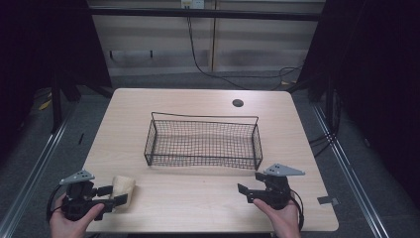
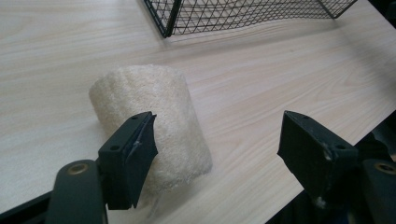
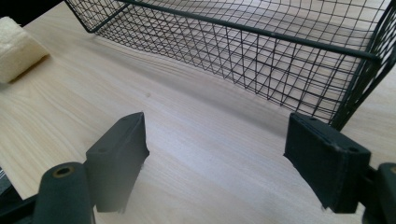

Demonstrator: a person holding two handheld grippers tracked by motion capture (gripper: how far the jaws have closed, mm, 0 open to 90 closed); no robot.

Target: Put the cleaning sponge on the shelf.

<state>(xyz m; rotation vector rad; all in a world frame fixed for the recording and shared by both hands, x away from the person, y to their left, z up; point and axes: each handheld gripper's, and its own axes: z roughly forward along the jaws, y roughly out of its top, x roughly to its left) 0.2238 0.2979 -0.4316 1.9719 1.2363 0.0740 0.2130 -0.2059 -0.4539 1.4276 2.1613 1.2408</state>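
The loofah piece (image 2: 149,121) lies on the surface (image 1: 198,198) near its front-left corner, partly between the wide-open jaws of the left tongs (image 2: 219,149). The right tongs (image 3: 215,158), also wide, hold nothing before the wire basket (image 1: 203,141).

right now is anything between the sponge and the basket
No. In the high view, bare table separates the sponge from the basket.

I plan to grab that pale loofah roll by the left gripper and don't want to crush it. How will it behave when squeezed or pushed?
The loofah looks fibrous and porous, so probably light and springy, giving somewhat under the fingers. Its rough surface should grip rather than slip. Lying on its rounded side, it may roll if nudged.
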